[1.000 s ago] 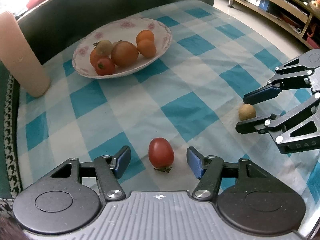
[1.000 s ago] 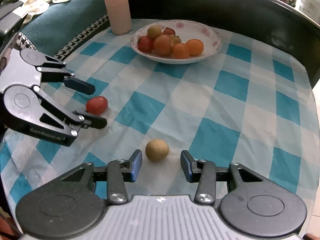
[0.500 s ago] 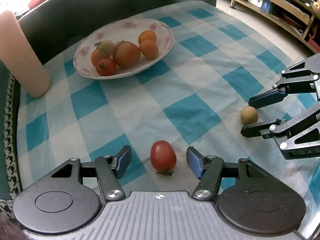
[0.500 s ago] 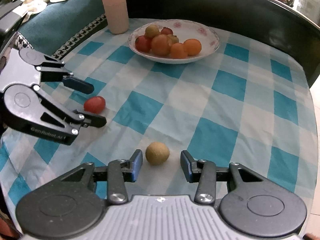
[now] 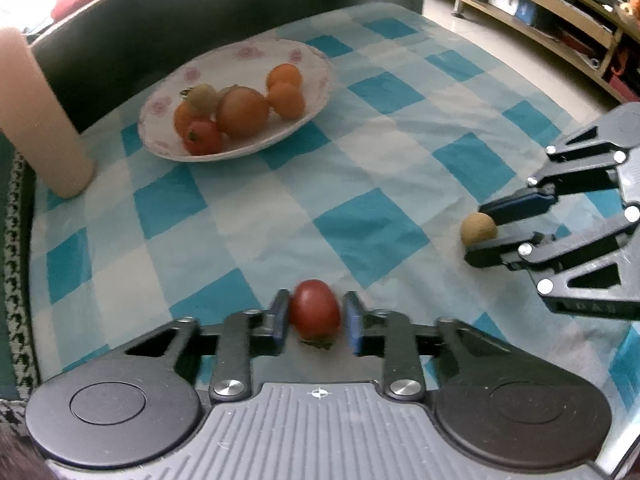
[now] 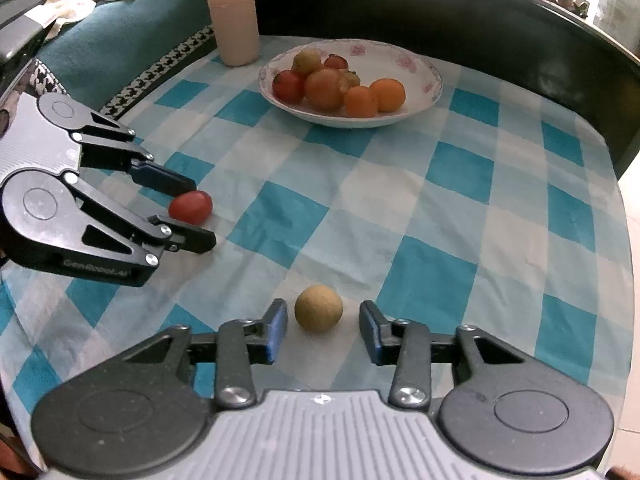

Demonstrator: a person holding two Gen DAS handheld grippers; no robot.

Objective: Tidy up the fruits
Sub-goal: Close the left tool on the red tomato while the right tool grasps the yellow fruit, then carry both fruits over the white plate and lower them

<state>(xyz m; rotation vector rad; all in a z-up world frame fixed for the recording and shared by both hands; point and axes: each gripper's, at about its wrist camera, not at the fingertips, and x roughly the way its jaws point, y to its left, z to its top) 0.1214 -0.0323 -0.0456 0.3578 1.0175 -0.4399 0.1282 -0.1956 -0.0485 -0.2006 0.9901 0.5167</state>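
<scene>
My left gripper (image 5: 314, 315) is shut on a red cherry tomato (image 5: 314, 309) that rests on the blue-and-white checked cloth; both also show in the right wrist view, the gripper (image 6: 191, 211) and the tomato (image 6: 190, 207). My right gripper (image 6: 323, 330) is open, its pads on either side of a small tan round fruit (image 6: 319, 308) without touching it; they show in the left wrist view too, the gripper (image 5: 498, 225) and the fruit (image 5: 478, 228). A white floral plate (image 5: 316, 62) at the far side holds several tomatoes and orange fruits.
A tall pink cylinder (image 5: 36, 120) stands left of the plate, at the cloth's edge. A dark sofa back (image 6: 440, 12) runs behind the table. A teal blanket (image 6: 120, 32) lies to the left. Wooden shelves (image 5: 560, 4) stand beyond the table's right edge.
My left gripper has closed on the red tomato. My right gripper has narrowed a little around the tan fruit and stays open.
</scene>
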